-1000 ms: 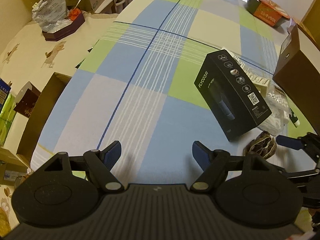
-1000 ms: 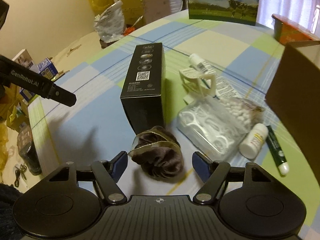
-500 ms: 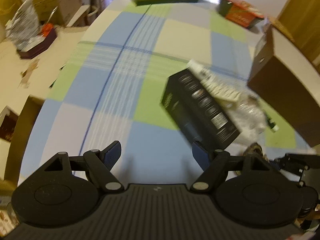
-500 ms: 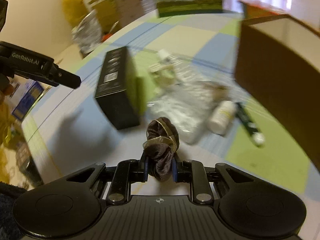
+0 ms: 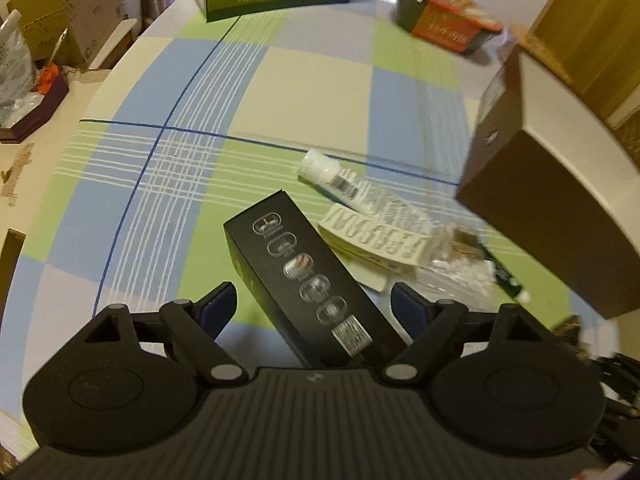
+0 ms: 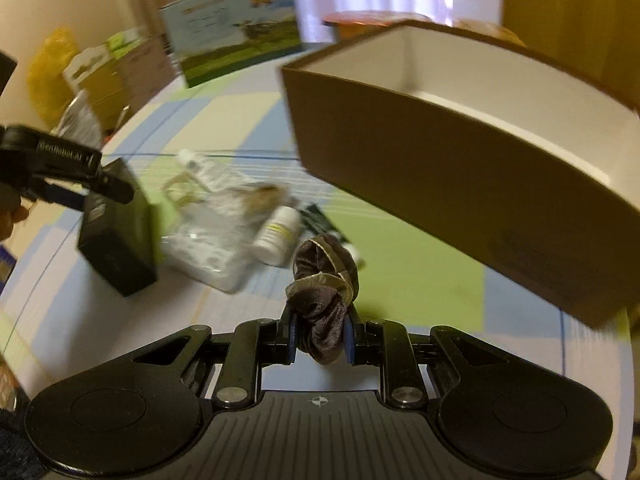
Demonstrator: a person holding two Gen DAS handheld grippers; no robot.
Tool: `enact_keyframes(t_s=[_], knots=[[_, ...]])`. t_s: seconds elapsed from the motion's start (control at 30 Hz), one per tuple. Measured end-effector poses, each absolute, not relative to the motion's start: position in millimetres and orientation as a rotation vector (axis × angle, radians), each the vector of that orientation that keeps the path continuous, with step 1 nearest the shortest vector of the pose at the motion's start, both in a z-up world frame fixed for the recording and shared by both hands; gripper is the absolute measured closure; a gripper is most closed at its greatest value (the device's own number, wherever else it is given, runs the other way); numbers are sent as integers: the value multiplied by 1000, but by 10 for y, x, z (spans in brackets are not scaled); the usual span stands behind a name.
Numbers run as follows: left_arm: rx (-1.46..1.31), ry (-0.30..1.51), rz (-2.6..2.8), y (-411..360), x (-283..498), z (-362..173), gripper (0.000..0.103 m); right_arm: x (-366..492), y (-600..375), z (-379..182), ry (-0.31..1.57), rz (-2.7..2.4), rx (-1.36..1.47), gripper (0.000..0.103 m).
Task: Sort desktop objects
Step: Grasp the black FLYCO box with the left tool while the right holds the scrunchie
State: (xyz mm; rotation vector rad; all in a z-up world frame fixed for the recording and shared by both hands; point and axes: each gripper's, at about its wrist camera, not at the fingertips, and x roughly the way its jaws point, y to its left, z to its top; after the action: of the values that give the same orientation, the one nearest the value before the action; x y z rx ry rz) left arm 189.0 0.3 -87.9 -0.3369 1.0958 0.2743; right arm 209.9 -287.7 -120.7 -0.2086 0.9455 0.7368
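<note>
- Brown scrunchie [image 6: 323, 296] is pinched in the right tool [image 6: 320, 338], below the open brown box [image 6: 460, 184] rim.
- Left tool [image 5: 314, 308] is widening astride the black box [image 5: 308, 280]; bare table [image 5: 168, 184] lies to its left.

The right gripper [image 6: 319, 338] is clamped tight on a brown scrunchie [image 6: 325, 280], while the left gripper [image 5: 314, 308], pitched steeply downward, is opening around a black box [image 5: 308, 280], pads clear of it.

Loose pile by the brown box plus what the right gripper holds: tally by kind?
Boxes: 1, black box
Tubes: 2, white tube, dark tube
Bottles: 1, white bottle
Scrunchies: 1, scrunchie in right gripper
Floss-pick bags: 1, bag
Total: 6
</note>
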Motion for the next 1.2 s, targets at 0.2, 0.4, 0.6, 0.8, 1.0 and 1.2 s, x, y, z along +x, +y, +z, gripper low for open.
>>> enact_keyframes(t_s=[0.2, 0.4, 0.6, 0.8, 1.0, 1.2], knots=[[-225, 1147, 207, 5, 2067, -1032, 42, 2164, -3045, -1222, 971, 697, -171, 84], [-28, 1174, -24, 50, 2126, -1038, 65, 2227, -3173, -1205, 971, 663, -161, 84], [37, 1226, -53, 22, 2083, -1145, 64, 2257, -3209, -1224, 980, 640, -157, 84], [25, 1198, 23, -35, 2037, -1217, 65, 2227, -3217, -1186, 989, 641, -162, 84], [5, 1174, 53, 8, 1907, -1090, 65, 2231, -3262, -1138, 1011, 637, -123, 84], [-21, 1106, 52, 17, 1783, -786, 65, 2255, -3287, -1009, 1003, 636, -96, 84]])
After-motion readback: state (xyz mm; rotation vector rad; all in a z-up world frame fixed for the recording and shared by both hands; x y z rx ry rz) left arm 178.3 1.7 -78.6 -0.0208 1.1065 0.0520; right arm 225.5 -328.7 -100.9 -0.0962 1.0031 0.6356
